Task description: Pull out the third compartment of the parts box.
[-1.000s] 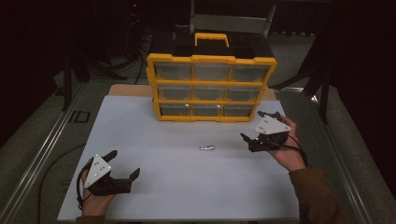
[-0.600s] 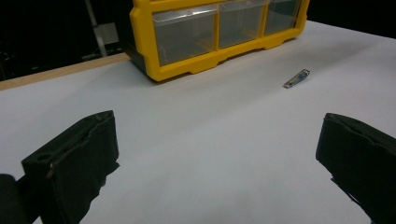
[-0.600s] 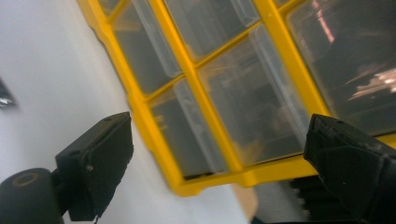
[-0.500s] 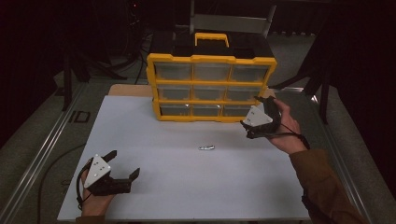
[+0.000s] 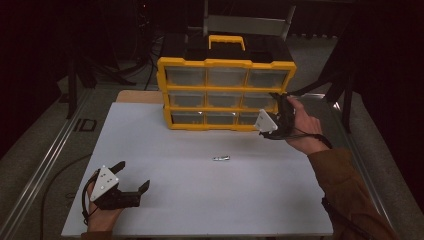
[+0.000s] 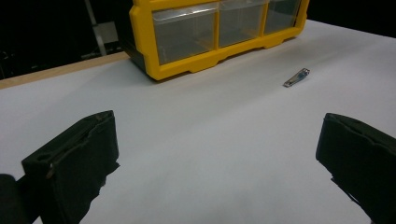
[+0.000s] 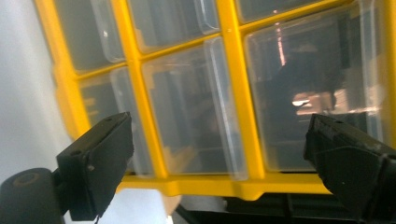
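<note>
Yellow drawer cabinet (image 5: 227, 95) stands at far edge of white table (image 5: 200, 200). Right gripper (image 5: 280, 112) raised against cabinet's right-hand drawers, jaws spread wide, grasping nothing; clear drawer fronts (image 7: 196, 107) close ahead. Left gripper (image 5: 131, 176) rests low at near left, jaws released, empty. Small nail clipper (image 5: 221, 159) lies mid-table, apart from both.
</note>
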